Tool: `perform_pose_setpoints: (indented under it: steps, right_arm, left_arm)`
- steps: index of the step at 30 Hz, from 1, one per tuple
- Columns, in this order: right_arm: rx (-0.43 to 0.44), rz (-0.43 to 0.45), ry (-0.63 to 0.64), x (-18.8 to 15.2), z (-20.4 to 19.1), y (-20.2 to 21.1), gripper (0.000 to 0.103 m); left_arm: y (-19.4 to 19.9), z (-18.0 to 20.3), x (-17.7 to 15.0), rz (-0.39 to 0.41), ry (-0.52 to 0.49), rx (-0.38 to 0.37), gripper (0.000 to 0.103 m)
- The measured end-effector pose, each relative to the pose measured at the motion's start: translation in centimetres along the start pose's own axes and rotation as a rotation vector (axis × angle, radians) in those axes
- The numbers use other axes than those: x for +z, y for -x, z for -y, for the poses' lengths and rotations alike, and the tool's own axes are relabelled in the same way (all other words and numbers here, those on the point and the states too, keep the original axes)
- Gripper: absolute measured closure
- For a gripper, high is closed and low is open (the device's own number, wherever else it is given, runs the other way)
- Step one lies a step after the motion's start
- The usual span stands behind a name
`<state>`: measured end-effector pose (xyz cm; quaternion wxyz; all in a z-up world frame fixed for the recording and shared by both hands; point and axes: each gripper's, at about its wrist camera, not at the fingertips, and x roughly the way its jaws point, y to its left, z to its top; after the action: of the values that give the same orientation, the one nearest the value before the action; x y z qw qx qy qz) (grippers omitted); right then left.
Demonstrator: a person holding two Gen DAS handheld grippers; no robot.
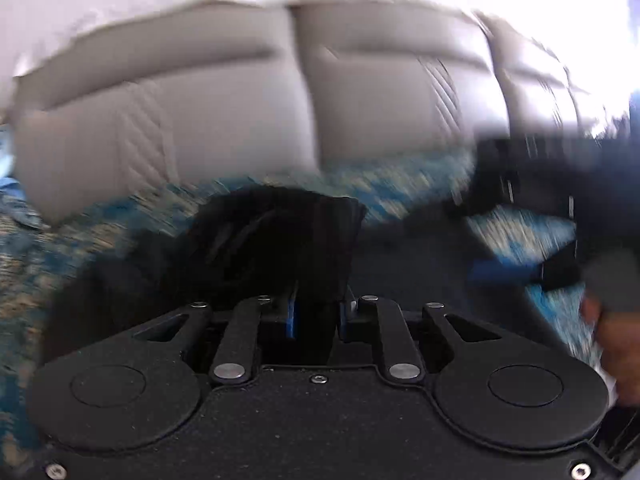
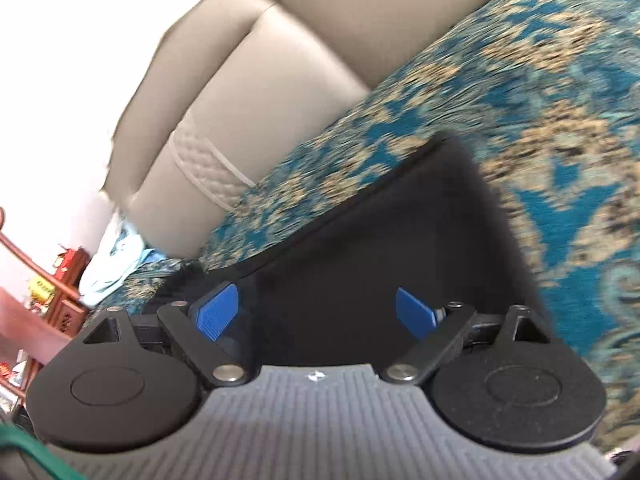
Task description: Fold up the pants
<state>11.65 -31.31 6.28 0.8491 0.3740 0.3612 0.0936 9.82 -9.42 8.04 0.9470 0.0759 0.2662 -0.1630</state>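
The black pants (image 2: 380,240) lie spread on the patterned carpet, one straight edge running diagonally. My right gripper (image 2: 316,316) hovers over them, its blue pads (image 2: 218,316) standing wide apart and gripping nothing. In the blurred left wrist view my left gripper (image 1: 316,312) is shut on a bunch of the black pants (image 1: 280,240), which rises in a fold between its narrow pads. At that view's right, the rest of the pants spreads dark under a blurred blue pad (image 1: 500,272) of the right gripper. A person's hand (image 1: 612,340) shows at the edge.
A beige sofa (image 1: 200,120) (image 2: 260,80) stands along the far edge of the teal and tan carpet (image 2: 520,80). At the right wrist view's left are a light blue cloth (image 2: 120,256) and red-brown wooden furniture (image 2: 68,280).
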Motion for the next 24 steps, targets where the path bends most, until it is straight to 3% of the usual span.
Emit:
perform_pose_setpoints:
  steps: [4, 6, 8, 12, 17, 22, 24]
  right_arm:
    - [-0.008, 0.031, -0.013, 0.3, 1.8, 1.8, 0.009]
    - [0.006, 0.041, -0.026, 0.6, 2.4, 2.4, 0.009]
    - [0.014, 0.048, -0.025, 0.7, 2.5, 2.7, 0.009]
    - [-0.005, 0.061, 0.040, 0.5, 1.6, 2.8, 0.009]
    - [-0.089, 0.087, 0.224, -0.7, -1.2, 2.2, 0.009]
    - [-0.146, 0.096, 0.428, -2.8, -4.4, 1.0, 0.007]
    - [-0.144, 0.092, 0.502, -3.7, -5.8, 0.0, 0.002]
  left_arm:
    - [-0.7, 4.0, -1.8, -0.029, -0.120, -0.017, 0.077]
    - [-0.4, 5.3, -2.4, -0.032, -0.156, -0.051, 0.060]
    - [0.9, 6.1, -3.2, -0.034, -0.158, -0.097, 0.054]
    - [2.5, 5.8, -3.8, -0.041, -0.152, -0.105, 0.049]
    - [5.1, 1.7, -3.3, -0.039, -0.093, -0.093, 0.047]
    - [6.3, -4.8, -2.5, -0.002, 0.020, 0.054, 0.048]
    - [5.9, -7.4, -1.8, 0.017, 0.068, 0.118, 0.058]
